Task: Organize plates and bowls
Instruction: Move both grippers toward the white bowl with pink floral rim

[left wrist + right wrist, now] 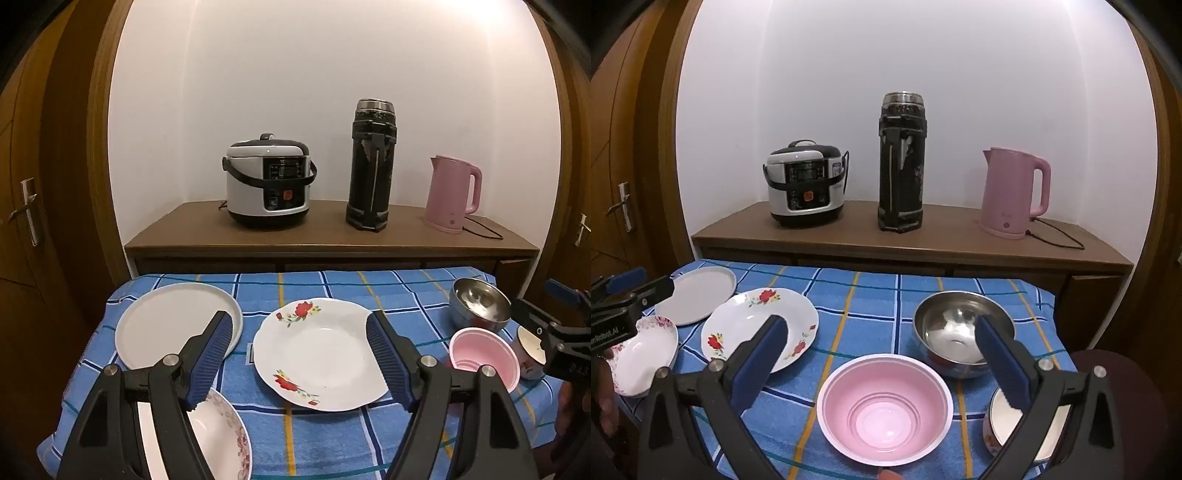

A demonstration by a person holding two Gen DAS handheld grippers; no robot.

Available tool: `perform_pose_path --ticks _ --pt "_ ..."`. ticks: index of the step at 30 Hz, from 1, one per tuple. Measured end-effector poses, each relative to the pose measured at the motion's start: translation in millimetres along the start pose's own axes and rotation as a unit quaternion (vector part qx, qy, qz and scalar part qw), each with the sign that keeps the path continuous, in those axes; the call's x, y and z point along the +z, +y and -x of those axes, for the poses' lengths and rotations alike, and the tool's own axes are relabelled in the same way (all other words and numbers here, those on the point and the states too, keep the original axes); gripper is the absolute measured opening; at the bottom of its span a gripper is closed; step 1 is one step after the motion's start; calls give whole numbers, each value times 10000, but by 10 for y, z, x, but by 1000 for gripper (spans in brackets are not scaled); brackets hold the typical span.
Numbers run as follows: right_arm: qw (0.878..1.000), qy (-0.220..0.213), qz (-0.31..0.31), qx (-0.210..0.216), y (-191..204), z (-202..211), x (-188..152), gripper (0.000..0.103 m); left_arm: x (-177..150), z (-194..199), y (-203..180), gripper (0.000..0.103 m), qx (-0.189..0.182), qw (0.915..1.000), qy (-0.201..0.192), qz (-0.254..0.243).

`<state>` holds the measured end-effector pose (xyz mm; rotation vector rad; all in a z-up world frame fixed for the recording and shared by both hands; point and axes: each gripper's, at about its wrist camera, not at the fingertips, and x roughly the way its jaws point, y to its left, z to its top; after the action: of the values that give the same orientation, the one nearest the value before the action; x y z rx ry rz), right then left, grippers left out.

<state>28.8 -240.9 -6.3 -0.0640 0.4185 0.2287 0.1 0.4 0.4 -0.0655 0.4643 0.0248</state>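
Both claws gape empty: left gripper (pixel 299 365) partly hides a floral-rimmed plate (pixel 221 439); right gripper (pixel 882 365) hangs above the pink bowl (pixel 884 408), covering an enamel bowl (pixel 1004 424).

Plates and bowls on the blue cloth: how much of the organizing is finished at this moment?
Nothing looks done: the white plate, red-flower plate and pink-flower dish lie apart, unstacked. Nothing is in hand; left gripper and right gripper are open. The pink bowl and steel bowl also wait.
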Motion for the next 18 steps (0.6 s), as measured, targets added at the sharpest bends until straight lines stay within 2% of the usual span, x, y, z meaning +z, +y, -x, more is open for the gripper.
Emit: perform_pose_path --ticks 8,18 --pt "9999 49 96 117 69 -67 -51 103 -39 22 -55 77 118 9998 -113 -93" --pt "9993 151 206 263 134 -134 -80 103 -101 -87 4 77 186 9998 -2 -32"
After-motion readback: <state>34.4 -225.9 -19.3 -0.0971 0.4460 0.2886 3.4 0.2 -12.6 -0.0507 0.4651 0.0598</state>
